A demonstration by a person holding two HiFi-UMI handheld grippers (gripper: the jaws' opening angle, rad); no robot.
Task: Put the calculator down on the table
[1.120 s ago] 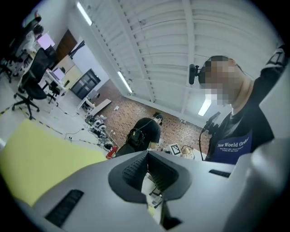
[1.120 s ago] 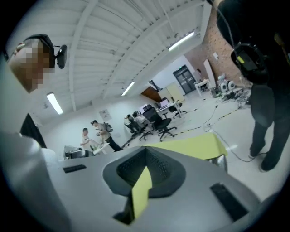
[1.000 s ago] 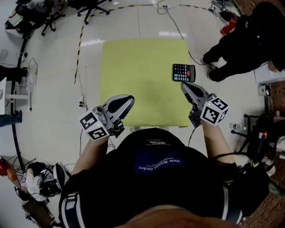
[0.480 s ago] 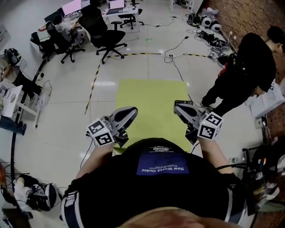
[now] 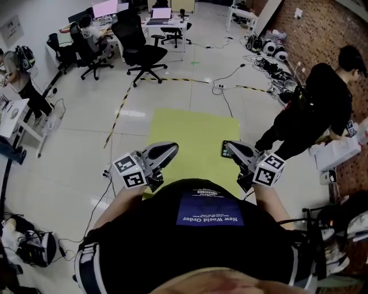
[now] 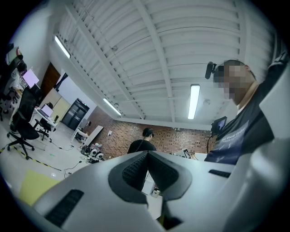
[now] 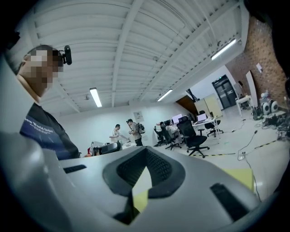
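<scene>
This is an open-plan office, perhaps doubling as a lab. Black swivel chairs (image 5: pixel 141 54) and desks with lit monitors (image 5: pixel 105 8) fill the head view's upper left. A brick wall (image 5: pixel 328 28) stands upper right, and cables (image 5: pixel 231 72) trail over the pale tiled floor (image 5: pixel 75 149).

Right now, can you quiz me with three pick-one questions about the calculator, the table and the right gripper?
1. Where is the calculator? A on the table, by the right gripper; B on the floor; C on a chair.
2. What colour is the table? A red; B yellow-green; C blue.
3. How are the right gripper's jaws? A wide open; B shut on the calculator; C shut, empty.
Answers: 1 A, it lies at the table's right edge; 2 B, the top is yellow-green; 3 C, the pads meet with nothing between.
</scene>
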